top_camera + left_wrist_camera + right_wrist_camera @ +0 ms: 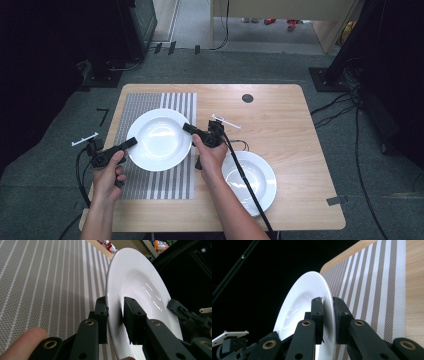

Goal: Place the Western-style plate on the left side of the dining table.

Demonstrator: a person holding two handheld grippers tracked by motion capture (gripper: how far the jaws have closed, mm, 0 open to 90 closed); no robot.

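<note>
Nearest the person, 2 forearms reach in over the front edge of the wooden surface [280,115]. The left hand [106,175] carries the left gripper [131,143], and its fingers [101,315] are clamped on the left rim of a white plate [159,137], 1 finger under the rim and 1 over it. The right hand [211,155] carries the right gripper [187,127], whose fingers [319,312] pinch the opposite rim in the same way. Holding the plate at 2 opposite edges looks meant to keep it level and stop it swinging, since 1 pinch at the rim alone would let a wide, smooth dish tip.

The plate sits over the striped grey-and-white placemat [155,185]; whether it is lifted clear of the mat or resting on it I cannot tell, though both gripper views show mat stripes running behind its rim. A second white plate [257,180] lies flat on the bare wood just right of the right forearm, apart from the mat.

Farther off, a small dark round disc [247,98] sits near the far edge of the surface, and beyond that are grey floor and black stands.
</note>
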